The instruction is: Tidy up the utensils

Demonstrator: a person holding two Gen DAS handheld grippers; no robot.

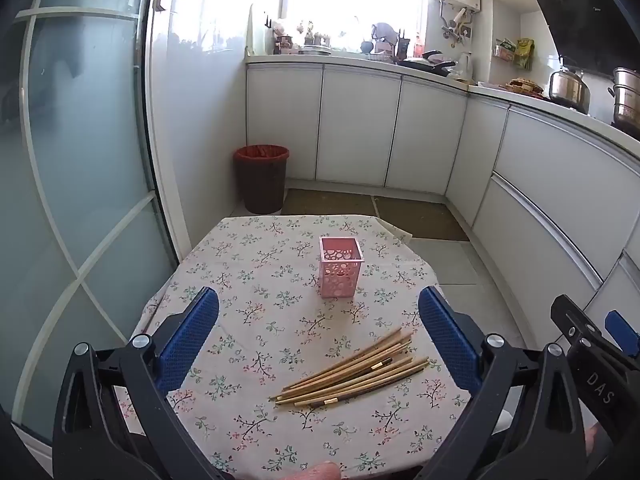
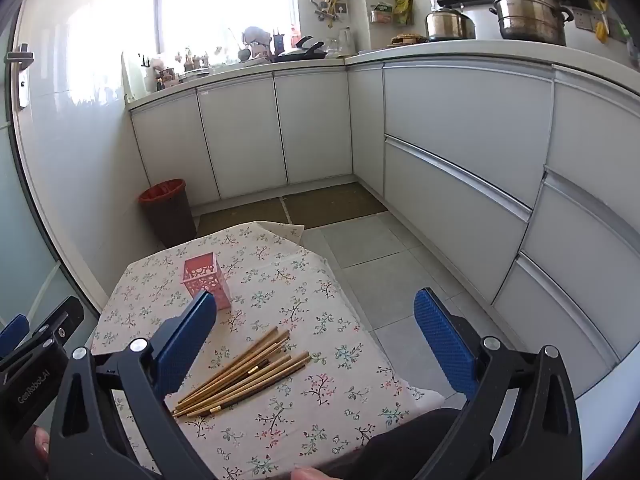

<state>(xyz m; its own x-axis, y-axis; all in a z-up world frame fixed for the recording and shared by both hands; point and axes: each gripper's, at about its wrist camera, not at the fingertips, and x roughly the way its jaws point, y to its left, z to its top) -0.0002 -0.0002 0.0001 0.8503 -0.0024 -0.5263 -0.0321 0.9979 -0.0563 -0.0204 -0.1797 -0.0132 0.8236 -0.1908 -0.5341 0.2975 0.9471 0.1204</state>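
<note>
Left view: the left gripper [image 1: 319, 320] is spread wide and empty, the chopsticks [image 1: 352, 372] lying between its fingers, the pink holder [image 1: 340, 266] beyond.

Right view: the right gripper [image 2: 316, 330] is also spread, with the chopsticks [image 2: 240, 372] nearer its left finger. Pinching the loose bundle may scatter it.

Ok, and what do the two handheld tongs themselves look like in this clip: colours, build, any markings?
Both match: the left tongs and right tongs have black angular plastic frames with silver bolts and blue, dimple-textured finger pads. Seen from the other camera, the right unit's body reads "DAS" and the left unit's reads "GenRobot.AI". No cables or sleeves are visible.
</note>
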